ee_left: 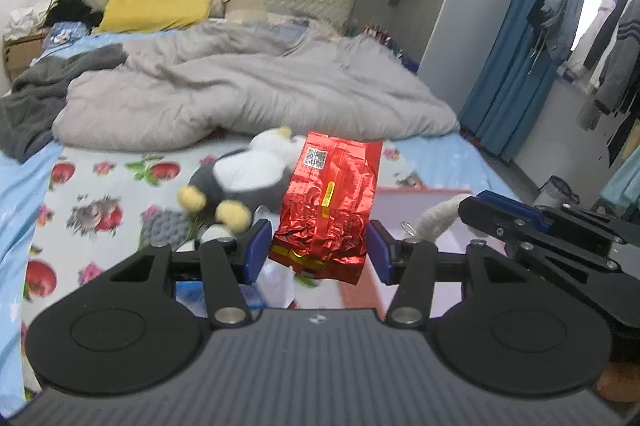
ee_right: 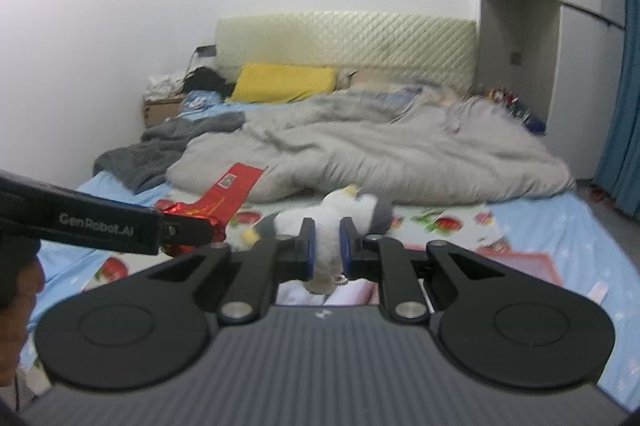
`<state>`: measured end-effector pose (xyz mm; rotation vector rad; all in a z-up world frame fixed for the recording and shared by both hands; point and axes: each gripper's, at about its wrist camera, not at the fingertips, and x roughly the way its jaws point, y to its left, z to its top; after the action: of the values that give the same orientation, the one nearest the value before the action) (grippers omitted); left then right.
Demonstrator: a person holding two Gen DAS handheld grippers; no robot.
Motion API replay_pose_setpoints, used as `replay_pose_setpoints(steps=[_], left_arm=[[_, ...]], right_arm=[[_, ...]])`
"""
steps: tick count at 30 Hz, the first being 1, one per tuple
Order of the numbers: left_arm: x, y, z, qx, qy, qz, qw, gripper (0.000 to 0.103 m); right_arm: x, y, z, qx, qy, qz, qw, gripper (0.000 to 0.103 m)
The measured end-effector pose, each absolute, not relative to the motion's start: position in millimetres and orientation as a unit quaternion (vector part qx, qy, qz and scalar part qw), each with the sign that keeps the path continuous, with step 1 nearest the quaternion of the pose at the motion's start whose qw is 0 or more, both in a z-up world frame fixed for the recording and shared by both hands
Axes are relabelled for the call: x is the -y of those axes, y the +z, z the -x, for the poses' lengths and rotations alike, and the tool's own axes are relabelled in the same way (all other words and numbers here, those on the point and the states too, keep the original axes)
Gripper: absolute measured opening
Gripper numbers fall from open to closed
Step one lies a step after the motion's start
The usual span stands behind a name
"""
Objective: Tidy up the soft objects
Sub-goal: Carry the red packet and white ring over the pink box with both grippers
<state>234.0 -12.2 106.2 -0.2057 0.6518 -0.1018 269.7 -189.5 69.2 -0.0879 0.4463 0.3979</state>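
My left gripper (ee_left: pixel 317 250) is shut on a crinkled red foil bag (ee_left: pixel 330 201) and holds it upright above the bed; the bag also shows in the right wrist view (ee_right: pixel 224 195). A grey and white penguin plush (ee_left: pixel 240 181) with yellow feet lies on the floral sheet just behind the bag. My right gripper (ee_right: pixel 327 250) is shut on a white furry plush (ee_right: pixel 330 258). In the left wrist view that plush shows as a white furry piece (ee_left: pixel 436 216) beside the right gripper's body.
A pink-rimmed box (ee_right: pixel 528 266) lies on the bed under the grippers. A rumpled grey duvet (ee_left: pixel 248 85) covers the bed's far half, with a yellow pillow (ee_left: pixel 156 9) and dark grey blanket (ee_left: pixel 36 101). Blue curtains (ee_left: pixel 508 57) and hanging clothes are at right.
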Motion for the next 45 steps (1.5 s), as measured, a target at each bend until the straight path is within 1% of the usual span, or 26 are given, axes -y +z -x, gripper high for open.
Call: replay_pose_setpoints(steps=[5,8,13,18,22,32,35,39,45], left_arm=[[34.6,133.0,-261.3,-0.318,-0.068,0.102,0.94,0.058],[54.6,142.0,-276.4,-0.323,-0.08,0.095,0.938,0.058],[91.8,136.5,-298.9,-0.343,-0.103,0.079,0.93,0.058],[124.4,108.3,-333.8,-0.391,-0.121,0.07,0.91,0.058],[150.8,74.4,-361.6,-0.427,-0.129,0.058,0.893,0.058],[194.5,-30.8,-405.7,-0.507,-0.143,0.047,0.848,0.058],[202.3,-53.4,-411.6,-0.526,-0.144,0.049,0.837,0.058],[207.7,-69.6,-418.6,-0.54,-0.139,0.048,0.829,0.058],[213.7,-68.5,-419.1,-0.539,-0.135,0.04,0.83,0.059]], right_arm=[[203.3,94.4,-284.6,-0.202,0.173,0.057,0.962,0.016],[215.8,101.0,-297.0,-0.205,0.16,0.055,0.964,0.016],[240.8,93.2,-318.7,-0.229,0.13,0.06,0.963,0.016],[270.1,66.4,-347.5,-0.277,0.101,0.056,0.954,0.016],[291.9,35.5,-365.1,-0.313,0.086,0.054,0.944,0.016],[339.9,-53.9,-389.9,-0.407,0.072,0.031,0.91,0.016],[345.5,-73.5,-391.8,-0.426,0.07,0.025,0.902,0.016],[353.8,-89.1,-396.4,-0.44,0.072,0.008,0.895,0.016],[358.3,-92.6,-394.7,-0.444,0.075,0.009,0.893,0.018]])
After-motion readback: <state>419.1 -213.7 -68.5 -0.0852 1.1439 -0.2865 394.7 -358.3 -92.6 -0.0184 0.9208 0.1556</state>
